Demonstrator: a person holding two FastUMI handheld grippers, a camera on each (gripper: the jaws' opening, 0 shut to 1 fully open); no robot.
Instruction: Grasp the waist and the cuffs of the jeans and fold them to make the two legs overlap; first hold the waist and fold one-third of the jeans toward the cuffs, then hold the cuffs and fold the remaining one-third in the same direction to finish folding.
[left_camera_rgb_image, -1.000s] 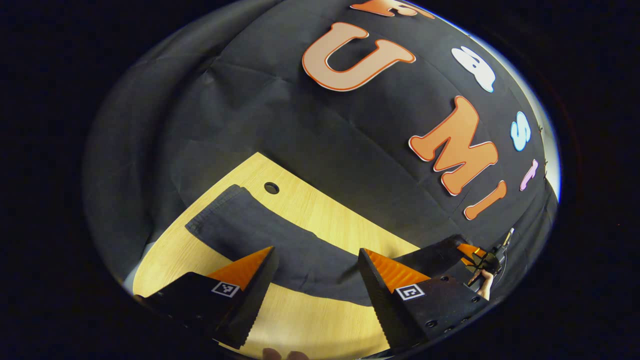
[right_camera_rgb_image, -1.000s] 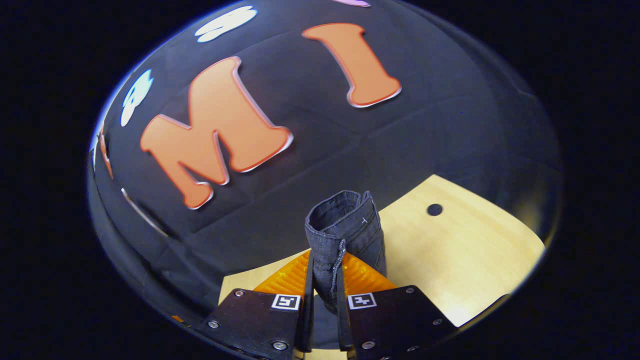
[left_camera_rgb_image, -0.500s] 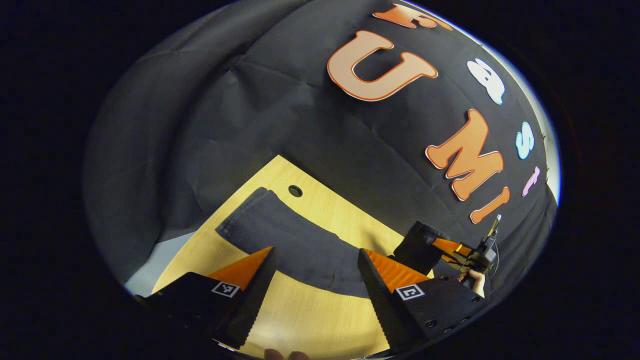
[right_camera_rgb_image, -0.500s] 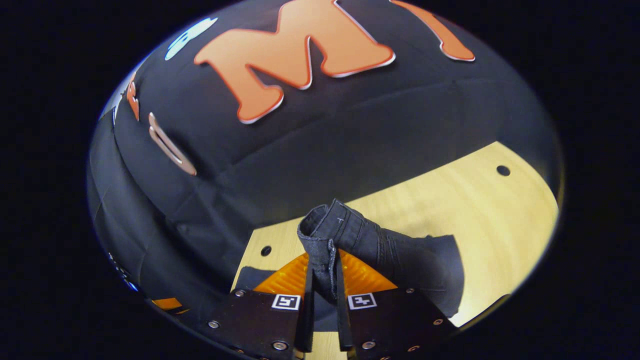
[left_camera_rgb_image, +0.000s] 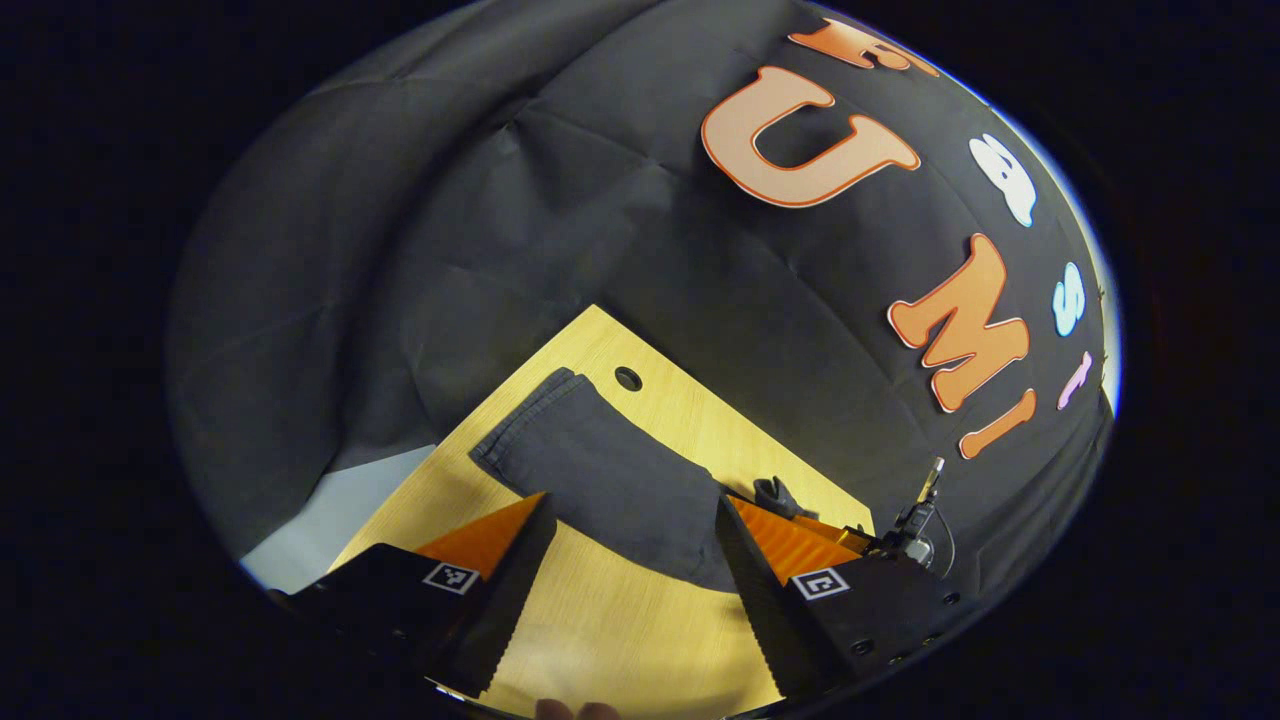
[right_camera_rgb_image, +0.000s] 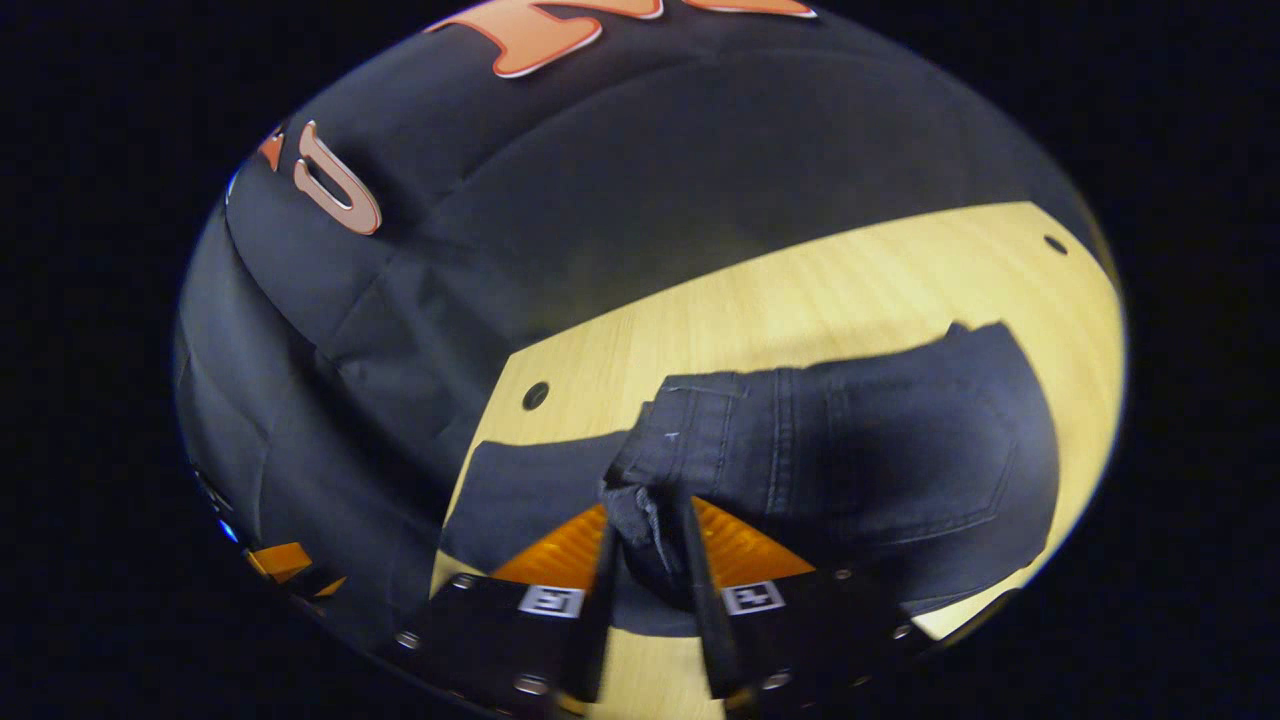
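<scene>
Dark jeans (left_camera_rgb_image: 600, 475) lie flat on the wooden table (left_camera_rgb_image: 620, 620), with the cuff end (left_camera_rgb_image: 530, 420) toward the far left corner. My left gripper (left_camera_rgb_image: 630, 560) hovers open above the table in front of the leg, nothing between its fingers. My right gripper (right_camera_rgb_image: 650, 530) is shut on the waistband (right_camera_rgb_image: 645, 505). The seat and pocket part (right_camera_rgb_image: 900, 450) is turned over and spreads to the right, low over the table. A flat stretch of leg (right_camera_rgb_image: 530, 490) lies under it to the left. The right gripper (left_camera_rgb_image: 870, 540) also shows at the jeans' far end in the left gripper view.
The table has a small round hole (left_camera_rgb_image: 628, 378) near the cuff corner and two holes (right_camera_rgb_image: 535, 395) (right_camera_rgb_image: 1055, 243) in the right gripper view. Black cloth walls close in behind the table. Pale floor (left_camera_rgb_image: 320, 500) shows past the table's left edge.
My right gripper has carried the waist over and down toward the leg, so the seat part now lies spread low over the table. The left gripper stays open and has barely shifted.
</scene>
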